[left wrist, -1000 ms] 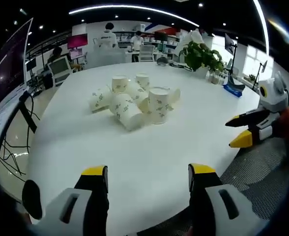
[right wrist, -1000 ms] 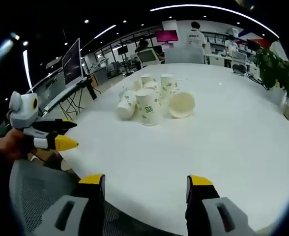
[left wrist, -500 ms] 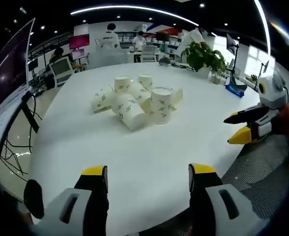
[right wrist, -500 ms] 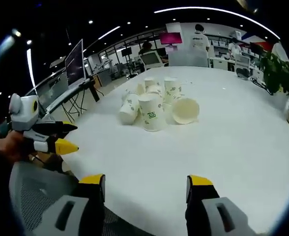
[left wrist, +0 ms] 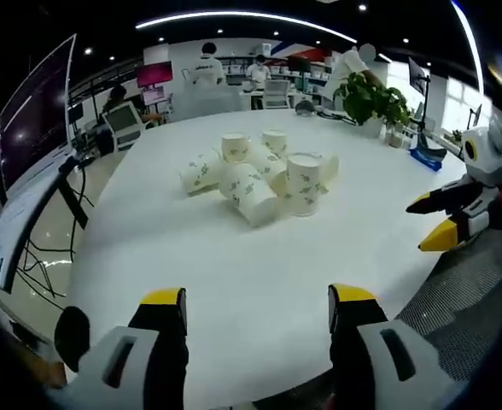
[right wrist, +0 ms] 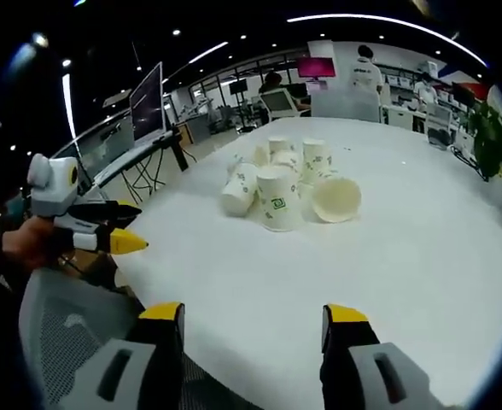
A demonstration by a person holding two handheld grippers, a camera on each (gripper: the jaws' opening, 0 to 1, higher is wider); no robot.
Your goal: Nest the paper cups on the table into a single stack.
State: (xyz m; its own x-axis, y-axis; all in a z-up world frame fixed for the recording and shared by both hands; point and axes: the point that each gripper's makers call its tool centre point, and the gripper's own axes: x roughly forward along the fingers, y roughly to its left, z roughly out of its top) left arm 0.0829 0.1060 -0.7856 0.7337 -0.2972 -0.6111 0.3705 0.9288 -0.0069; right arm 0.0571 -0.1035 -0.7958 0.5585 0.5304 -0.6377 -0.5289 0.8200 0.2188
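Observation:
Several white paper cups with green print lie and stand in a loose cluster near the middle of the round white table. In the right gripper view the cup cluster has one upright cup in front and one on its side with its mouth showing. My left gripper is open over the table's near edge, well short of the cups. My right gripper is open too, near the table edge. The right gripper enters the left view from the right; the left gripper enters the right view from the left.
A mesh chair sits under the table's edge. A potted plant stands at the table's far side. Monitors, desks and people fill the office behind. A hand holds the left gripper.
Both views have shifted slightly, so the cups sit a little further right in each. The cups themselves have not moved, and both grippers stay open.

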